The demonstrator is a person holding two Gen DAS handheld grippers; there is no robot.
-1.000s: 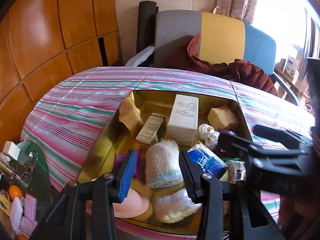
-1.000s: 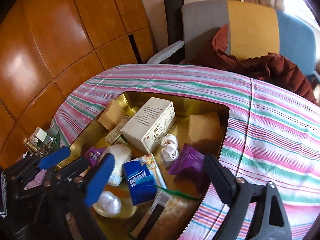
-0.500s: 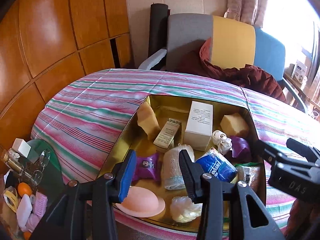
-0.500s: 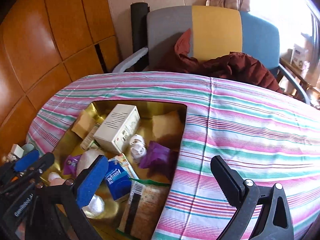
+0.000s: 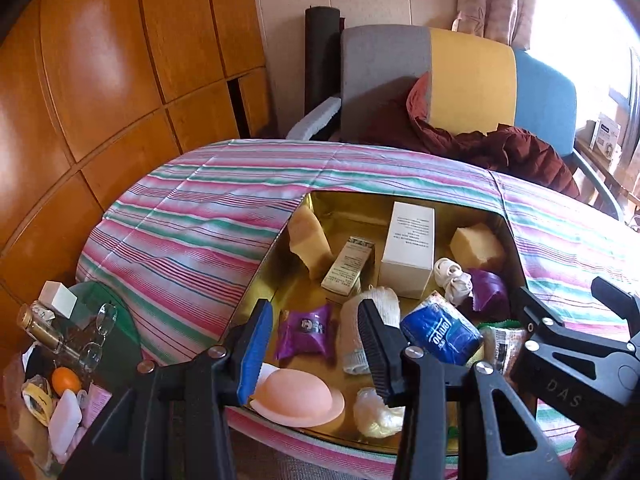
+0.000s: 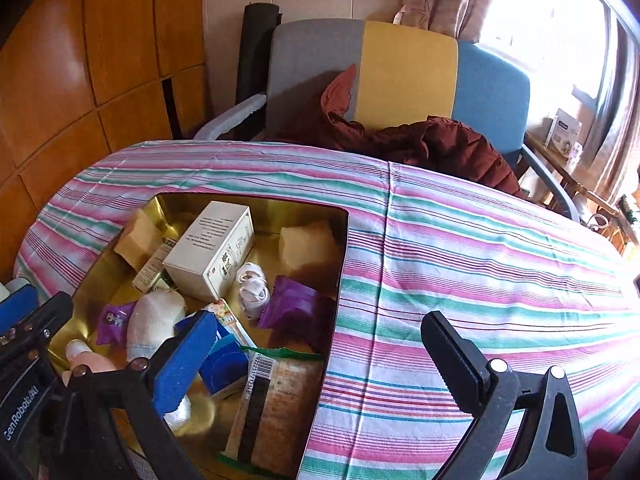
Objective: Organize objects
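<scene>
we see left gripper (image 5: 316, 344) part-open, empty | right gripper (image 6: 320, 356) wide | bandage roll (image 5: 370, 328) probably below left gripper, in gold tray (image 5: 256, 280)

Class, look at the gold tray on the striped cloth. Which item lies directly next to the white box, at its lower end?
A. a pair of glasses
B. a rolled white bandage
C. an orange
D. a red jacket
B: the rolled white bandage lies in the gold tray at the lower end of the white box.
</scene>
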